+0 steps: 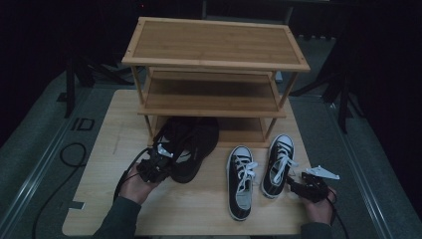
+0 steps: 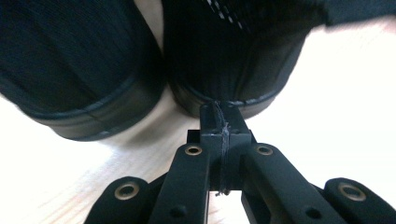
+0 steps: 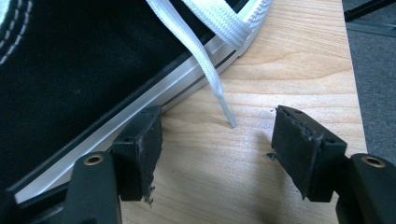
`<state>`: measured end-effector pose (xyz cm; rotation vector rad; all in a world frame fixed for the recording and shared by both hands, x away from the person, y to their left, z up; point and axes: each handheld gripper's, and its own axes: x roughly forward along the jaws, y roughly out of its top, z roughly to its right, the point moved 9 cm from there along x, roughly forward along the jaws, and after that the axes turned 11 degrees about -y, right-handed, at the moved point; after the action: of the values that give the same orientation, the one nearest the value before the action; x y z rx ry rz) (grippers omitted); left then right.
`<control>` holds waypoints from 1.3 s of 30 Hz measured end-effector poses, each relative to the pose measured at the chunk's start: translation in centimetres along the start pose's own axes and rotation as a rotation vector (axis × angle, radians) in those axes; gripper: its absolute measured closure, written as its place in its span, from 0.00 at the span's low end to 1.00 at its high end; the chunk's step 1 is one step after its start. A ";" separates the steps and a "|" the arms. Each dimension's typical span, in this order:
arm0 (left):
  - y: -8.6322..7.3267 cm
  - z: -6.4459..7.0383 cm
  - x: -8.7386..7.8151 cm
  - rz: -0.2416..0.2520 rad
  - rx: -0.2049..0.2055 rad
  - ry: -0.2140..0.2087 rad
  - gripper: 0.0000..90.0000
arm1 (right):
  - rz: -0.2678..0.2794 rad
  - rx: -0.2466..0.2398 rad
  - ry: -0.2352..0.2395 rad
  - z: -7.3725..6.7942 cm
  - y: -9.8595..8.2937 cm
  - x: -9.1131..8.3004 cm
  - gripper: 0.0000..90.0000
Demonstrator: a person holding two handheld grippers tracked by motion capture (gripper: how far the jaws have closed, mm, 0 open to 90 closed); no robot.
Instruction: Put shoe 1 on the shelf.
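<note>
Two pairs of shoes lie on the pale wooden table (image 1: 99, 199) in front of a three-tier bamboo shoe rack (image 1: 214, 64); the plain black canvas pair (image 1: 191, 144) sits at the left with its toes tucked under the lowest shelf; the black-and-white lace-up canvas sneakers (image 1: 259, 172) lie side by side at the right, toes toward the rack. The left tool (image 1: 157, 167) is closed tight at the heel rim of one black shoe (image 2: 229, 60), jaws pressed together with hardly a gap, apparently pinching only a thin edge of fabric; the other black shoe (image 2: 70, 84) lies just beside it. The right tool (image 3: 217, 149) stands wide open and empty, one jaw touching the white rubber sole edge of the right-hand sneaker (image 3: 70, 84), a loose white shoelace tip (image 3: 224, 107) resting on the table between the jaws.

Likely risks: so shallow a pinch could slip when the black shoe is lifted, dropping it onto its partner; the right tool might close on the lace alone and drag the sneaker crooked, or nudge it away.
</note>
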<state>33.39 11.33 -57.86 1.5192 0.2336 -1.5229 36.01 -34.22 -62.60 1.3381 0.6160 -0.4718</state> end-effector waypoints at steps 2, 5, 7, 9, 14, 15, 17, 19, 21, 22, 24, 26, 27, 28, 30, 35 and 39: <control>-0.3 0.2 0.5 -0.009 -0.002 -0.006 1.00 | 0.000 0.000 0.000 0.0 0.0 0.0 0.37; -0.7 0.3 1.0 -0.021 -0.003 -0.015 1.00 | 0.000 0.000 0.000 0.0 0.0 0.0 0.37; -0.9 0.3 1.2 -0.028 -0.005 -0.018 1.00 | 0.000 0.000 0.000 0.0 0.0 0.0 0.37; -1.0 0.3 1.4 -0.033 -0.005 -0.018 1.00 | 0.000 0.000 0.000 0.0 0.0 0.0 0.37; -0.6 0.4 1.4 -0.021 -0.004 -0.023 1.00 | 0.000 0.000 0.000 0.0 0.0 0.0 0.37; -0.6 0.5 1.4 -0.021 -0.001 -0.020 1.00 | 0.000 0.000 0.000 0.0 0.0 0.0 0.37; -0.6 0.4 1.4 -0.022 -0.001 -0.024 1.00 | 0.000 0.000 0.000 0.0 0.0 0.0 0.37; -0.6 0.5 1.5 -0.022 -0.001 -0.023 1.00 | 0.000 0.000 0.000 0.0 0.0 0.0 0.37; -0.5 0.5 1.5 -0.020 -0.003 -0.023 1.00 | 0.000 -0.001 0.000 0.0 0.0 0.0 0.37; -0.4 0.6 1.6 -0.018 -0.003 -0.025 1.00 | 0.000 0.000 0.000 0.0 0.0 0.0 0.37; -0.1 0.8 1.8 -0.014 -0.003 -0.030 1.00 | 0.000 -0.001 0.000 0.0 0.0 0.0 0.37; 0.3 1.0 2.0 -0.011 0.004 -0.032 1.00 | 0.000 0.000 0.000 0.0 0.0 0.0 0.37; 0.6 1.1 2.1 -0.008 0.008 -0.037 1.00 | 0.001 -0.001 0.000 0.0 0.0 0.0 0.37; 0.9 1.2 2.2 -0.006 0.011 -0.040 1.00 | 0.000 0.000 0.000 0.0 0.0 0.0 0.37; 1.5 1.5 2.5 -0.001 0.017 -0.042 1.00 | 0.000 0.000 0.000 0.0 0.0 0.0 0.37; 3.2 2.0 2.9 0.030 0.025 -0.004 1.00 | 0.000 0.000 0.000 0.0 0.0 0.0 0.37; 4.0 2.5 3.2 0.015 0.059 0.005 1.00 | 0.000 0.000 0.001 0.0 0.0 0.0 0.37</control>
<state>35.18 5.94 -58.26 1.5682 0.1810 -1.5262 36.02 -34.22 -62.60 1.3383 0.6166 -0.4713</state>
